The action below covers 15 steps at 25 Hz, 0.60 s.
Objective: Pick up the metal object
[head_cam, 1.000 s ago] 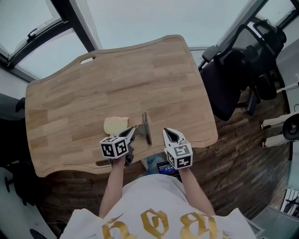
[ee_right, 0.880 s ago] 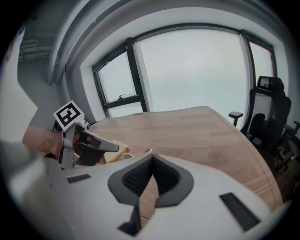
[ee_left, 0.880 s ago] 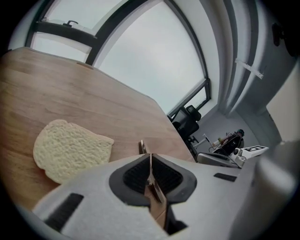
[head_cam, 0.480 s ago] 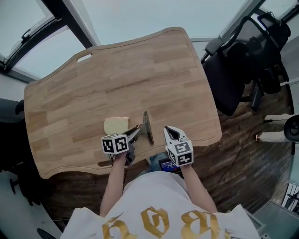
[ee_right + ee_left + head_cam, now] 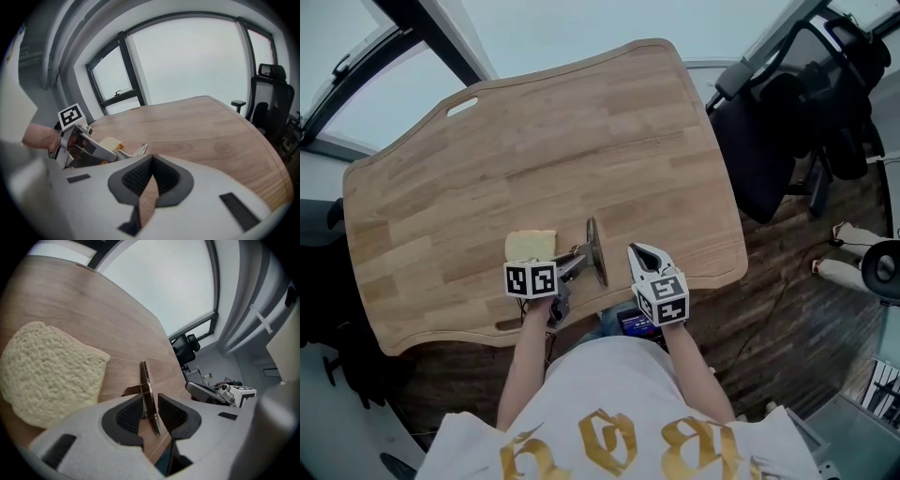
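A thin metal object (image 5: 595,251) stands on edge on the wooden table (image 5: 581,141) near its front edge. My left gripper (image 5: 572,265) comes at it from the left and is shut on it; in the left gripper view the thin plate (image 5: 148,394) sits between the two dark pads. My right gripper (image 5: 644,255) hovers just right of the metal object, shut, with nothing in it. In the right gripper view its jaws (image 5: 152,176) meet, and the metal object (image 5: 142,149) shows beyond them.
A slice of bread (image 5: 530,245) lies just left of the metal object, large in the left gripper view (image 5: 47,373). A black office chair (image 5: 778,141) stands off the table's right edge. The table's front edge runs right below both grippers.
The head camera has shifted a little. My left gripper has turned slightly and stays on the metal object. Bread and right gripper keep their places.
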Available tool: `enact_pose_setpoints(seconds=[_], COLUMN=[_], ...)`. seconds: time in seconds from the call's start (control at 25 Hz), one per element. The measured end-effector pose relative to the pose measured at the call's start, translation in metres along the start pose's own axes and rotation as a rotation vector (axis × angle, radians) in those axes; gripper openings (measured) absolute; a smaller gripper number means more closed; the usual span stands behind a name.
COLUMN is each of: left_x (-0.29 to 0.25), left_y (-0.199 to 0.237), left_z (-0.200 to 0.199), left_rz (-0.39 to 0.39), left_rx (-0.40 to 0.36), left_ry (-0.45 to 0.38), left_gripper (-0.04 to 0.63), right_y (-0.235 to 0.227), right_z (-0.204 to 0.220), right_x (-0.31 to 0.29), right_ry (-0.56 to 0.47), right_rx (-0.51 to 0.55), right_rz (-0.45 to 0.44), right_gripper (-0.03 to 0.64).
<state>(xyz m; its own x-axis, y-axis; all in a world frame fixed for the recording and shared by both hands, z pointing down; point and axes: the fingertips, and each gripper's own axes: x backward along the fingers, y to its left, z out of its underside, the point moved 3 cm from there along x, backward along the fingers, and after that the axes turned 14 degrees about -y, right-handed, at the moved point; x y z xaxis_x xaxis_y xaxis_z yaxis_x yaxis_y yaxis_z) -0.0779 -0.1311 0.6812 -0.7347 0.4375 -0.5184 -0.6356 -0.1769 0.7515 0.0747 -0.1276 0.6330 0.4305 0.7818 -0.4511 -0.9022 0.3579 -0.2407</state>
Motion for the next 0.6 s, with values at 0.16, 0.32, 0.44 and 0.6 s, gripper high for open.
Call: enact_pose_setpoints(seconds=[0.16,0.32,0.44,0.6], left_x=[-0.004,-0.005,-0.008,-0.01], left_y=[0.003,0.006,0.006,0.005], left_z=[-0.004,-0.003,-0.002,0.0], left_rz=[-0.008,-0.012,-0.008,-0.02], left_rx=[-0.01,-0.019,0.012,0.032], left_ry=[0.001,0.044,0.063,0.065], left_gripper=[0.101,0.127,0.123,0.112], right_y=[-0.002,-0.004,-0.008,-0.012], right_z=[0.002,0.003,0.003,0.001], right_x=[-0.005,-0.004,-0.003,-0.002], right_ry=[0.008,0.016,0.019,0.018], right_rx=[-0.006,-0.005,-0.008,-0.008], right_rz=[0.0,0.005,0.014,0.02], right_gripper=[0.011,0.011,0.011,0.011])
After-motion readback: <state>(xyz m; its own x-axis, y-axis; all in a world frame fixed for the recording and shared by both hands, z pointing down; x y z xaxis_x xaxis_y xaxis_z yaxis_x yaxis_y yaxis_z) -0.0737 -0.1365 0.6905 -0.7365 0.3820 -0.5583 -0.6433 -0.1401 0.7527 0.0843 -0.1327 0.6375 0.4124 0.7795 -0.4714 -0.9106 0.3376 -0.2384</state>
